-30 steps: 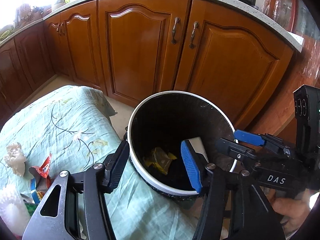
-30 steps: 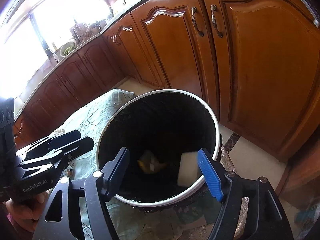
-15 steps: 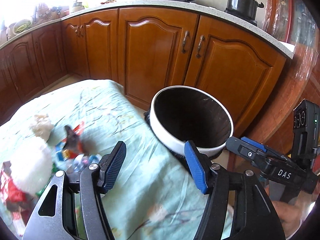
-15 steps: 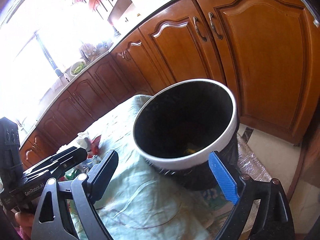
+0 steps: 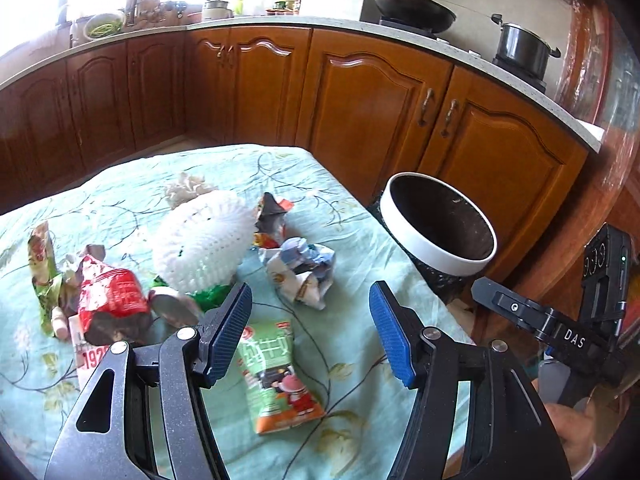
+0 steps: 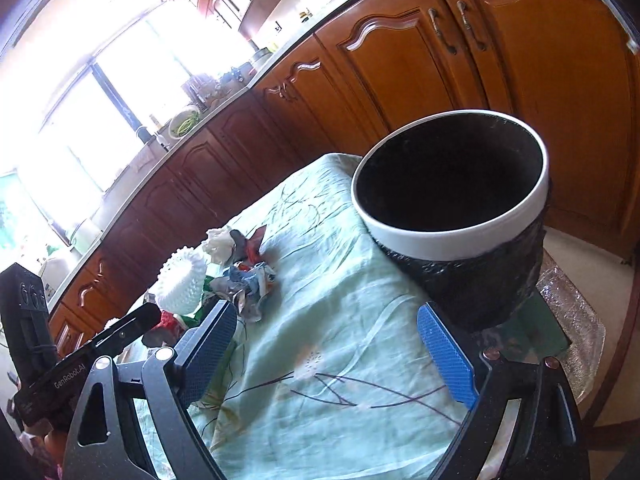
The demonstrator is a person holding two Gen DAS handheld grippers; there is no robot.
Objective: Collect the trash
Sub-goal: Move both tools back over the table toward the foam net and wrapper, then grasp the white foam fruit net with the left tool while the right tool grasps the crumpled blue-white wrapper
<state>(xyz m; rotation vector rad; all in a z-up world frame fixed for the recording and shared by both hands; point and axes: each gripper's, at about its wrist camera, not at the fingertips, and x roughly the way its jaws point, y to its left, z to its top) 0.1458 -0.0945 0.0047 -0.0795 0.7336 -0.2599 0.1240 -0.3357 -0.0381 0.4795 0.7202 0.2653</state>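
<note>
Room: kitchen, wooden cabinets (image 5: 360, 104) under a pale worktop; wok and pot on the hob at the back, bright window to one side.
Surface: table (image 5: 352, 344) under a pale green floral cloth.
Bin: round trash bin (image 5: 438, 226), white rim with a black liner, stands just off the table's far corner, in front of the cabinets. Its inside reads only as dark from both wrist views; contents cannot be told.
Trash on the table: white foam fruit net (image 5: 200, 240); crumpled white tissue (image 5: 188, 188) just behind it; torn dark-and-orange wrapper (image 5: 270, 216) beside the net; crumpled printed paper ball (image 5: 302, 270); flat green-and-orange snack packet (image 5: 276, 376) nearest the left gripper; red wrapper (image 5: 112, 300); green packet (image 5: 42, 272) at the pile's far-left edge.
Left gripper (image 5: 310, 334): fingers apart, nothing between the pads; it hangs over the snack packet without touching it.
Right gripper (image 6: 328, 356): fingers spread wide, empty, over bare cloth between the pile and the bin.
Progress (judgement): at least seven pieces are on the cloth and neither gripper carries anything, so the bulk of the collecting is left. How much is already binned cannot be judged from here.
Step in hand (judgement): choosing a piece; the snack packet and the paper ball lie closest to the left fingers.
Risk (judgement): the flat packet gives little edge to pinch against soft cloth.
</note>
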